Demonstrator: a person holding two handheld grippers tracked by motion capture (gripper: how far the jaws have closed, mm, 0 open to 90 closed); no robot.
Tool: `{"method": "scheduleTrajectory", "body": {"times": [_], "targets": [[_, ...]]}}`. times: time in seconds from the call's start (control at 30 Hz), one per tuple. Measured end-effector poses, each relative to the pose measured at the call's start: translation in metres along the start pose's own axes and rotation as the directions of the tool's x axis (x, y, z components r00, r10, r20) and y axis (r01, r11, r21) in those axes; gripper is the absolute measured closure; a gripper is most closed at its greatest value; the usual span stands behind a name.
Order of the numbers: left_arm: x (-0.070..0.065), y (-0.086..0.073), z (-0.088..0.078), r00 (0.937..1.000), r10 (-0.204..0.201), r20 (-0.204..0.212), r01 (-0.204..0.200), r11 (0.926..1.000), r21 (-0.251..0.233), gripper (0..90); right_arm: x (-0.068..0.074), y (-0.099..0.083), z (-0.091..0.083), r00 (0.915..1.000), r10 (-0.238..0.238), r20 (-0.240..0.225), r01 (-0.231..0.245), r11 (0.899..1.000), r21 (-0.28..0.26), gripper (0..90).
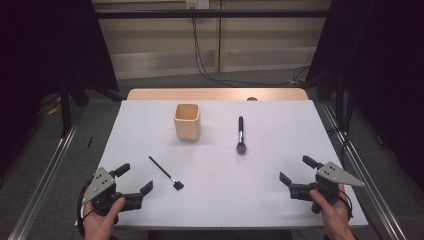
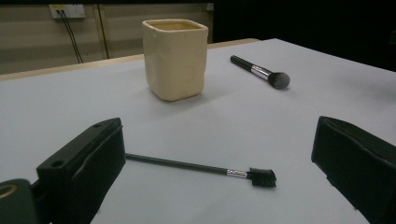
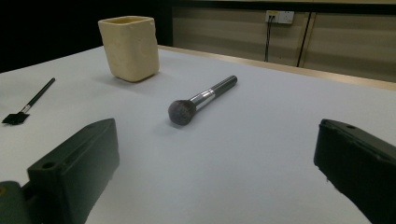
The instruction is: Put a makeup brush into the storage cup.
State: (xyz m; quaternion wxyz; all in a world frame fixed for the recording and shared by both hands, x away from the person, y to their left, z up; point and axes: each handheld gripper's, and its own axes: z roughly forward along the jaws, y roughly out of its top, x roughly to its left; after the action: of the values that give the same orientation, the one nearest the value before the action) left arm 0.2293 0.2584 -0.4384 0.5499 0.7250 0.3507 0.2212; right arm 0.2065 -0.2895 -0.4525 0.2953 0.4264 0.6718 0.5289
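Two claws are held low over the near edge of the white surface [image 1: 220, 200], one at each near corner, and both are spread wide with nothing between the jaws. The left claw [image 1: 134, 179] is carried at the near left; just beside it, to the right, a thin black brush [image 1: 165, 172] lies flat, its small bristle end turned toward the near side. In the left gripper view this thin brush is seen lying across the gap between the open jaws — apart from both pads, not gripped. The right claw [image 1: 296, 170] is held at the near right, touching nothing. A thicker round-headed brush [image 1: 240, 134] lies beyond it toward the middle, handle pointing far. A cream cup [image 1: 187, 121] stands upright at the far centre-left, well apart from both claws.
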Motion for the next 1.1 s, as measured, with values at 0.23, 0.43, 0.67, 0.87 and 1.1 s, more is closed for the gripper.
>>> {"method": "scheduleTrajectory", "body": {"times": [0.23,0.43,0.67,0.87,1.1], "targets": [[0.0009,0.0006,0.0017,1.0,0.001,-0.003,-0.001,1.0,0.003,2.9,-0.0017,-0.001,0.0004,0.9999,0.013,-0.003,-0.013,1.0,-0.003,0.0],[0.0006,0.0007,0.0013,1.0,0.004,-0.003,-0.004,1.0,0.0,2.9,-0.0022,-0.0015,0.0005,0.9997,0.023,-0.004,-0.023,1.0,-0.004,0.0],[-0.0018,0.0009,-0.0014,0.9998,0.018,0.011,-0.018,0.9998,-0.007,2.8,0.0009,-0.0006,0.0008,0.9999,0.011,-0.009,-0.011,1.0,-0.004,0.0],[-0.004,0.0024,-0.0024,0.9989,0.029,0.035,-0.029,0.9995,-0.013,2.8,0.0037,0.0,0.0016,0.9999,0.001,-0.016,-0.001,1.0,-0.001,0.0],[-0.0039,0.0086,0.0015,0.9981,0.051,0.034,-0.05,0.9984,-0.026,2.8,0.0023,-0.0007,0.0024,0.9998,0.007,-0.016,-0.007,1.0,0.002,0.0]]}}
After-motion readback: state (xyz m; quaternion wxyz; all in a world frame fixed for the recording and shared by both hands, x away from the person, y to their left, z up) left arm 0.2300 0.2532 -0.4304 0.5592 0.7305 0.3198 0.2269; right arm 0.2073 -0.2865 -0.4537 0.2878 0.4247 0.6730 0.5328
